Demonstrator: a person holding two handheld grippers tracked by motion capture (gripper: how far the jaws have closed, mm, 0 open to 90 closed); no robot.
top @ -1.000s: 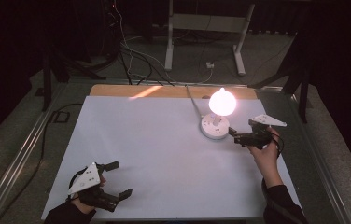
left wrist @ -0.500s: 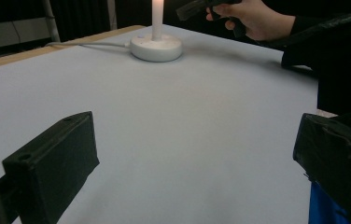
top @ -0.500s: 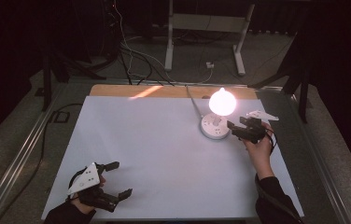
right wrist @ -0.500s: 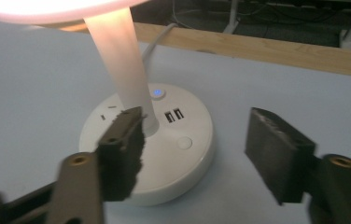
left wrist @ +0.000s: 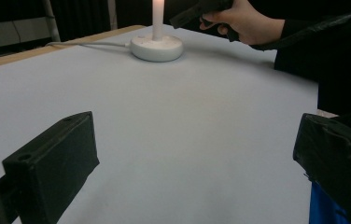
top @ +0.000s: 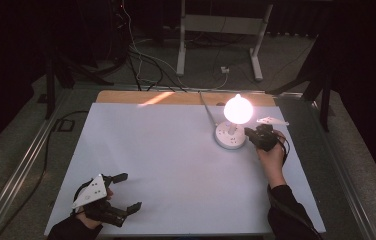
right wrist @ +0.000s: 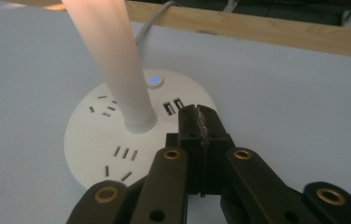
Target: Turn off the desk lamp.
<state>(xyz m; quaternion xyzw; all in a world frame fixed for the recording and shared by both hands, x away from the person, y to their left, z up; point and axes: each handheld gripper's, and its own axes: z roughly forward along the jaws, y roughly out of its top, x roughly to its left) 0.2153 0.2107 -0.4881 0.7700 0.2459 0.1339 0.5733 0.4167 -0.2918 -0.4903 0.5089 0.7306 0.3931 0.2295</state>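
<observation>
A white table [top: 176,150] bears a round white socket base [top: 228,137] near its far right, with a lit bulb [top: 238,109] on a stem rising from its middle. The left gripper [top: 123,192] rests at the near left corner, jaws wide apart and empty. The right gripper [right wrist: 198,122] hovers over the base's edge beside the stem, jaws pressed together, holding nothing.

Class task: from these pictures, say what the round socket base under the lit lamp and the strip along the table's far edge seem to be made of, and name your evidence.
Socket base: probably moulded plastic, smooth white with a slight sheen; crisp socket slots, USB ports and a lit blue button are cut into it. Strip: looks like wood or wood-look board, matt light brown with a squared edge; whether solid or laminate cannot be told.
</observation>
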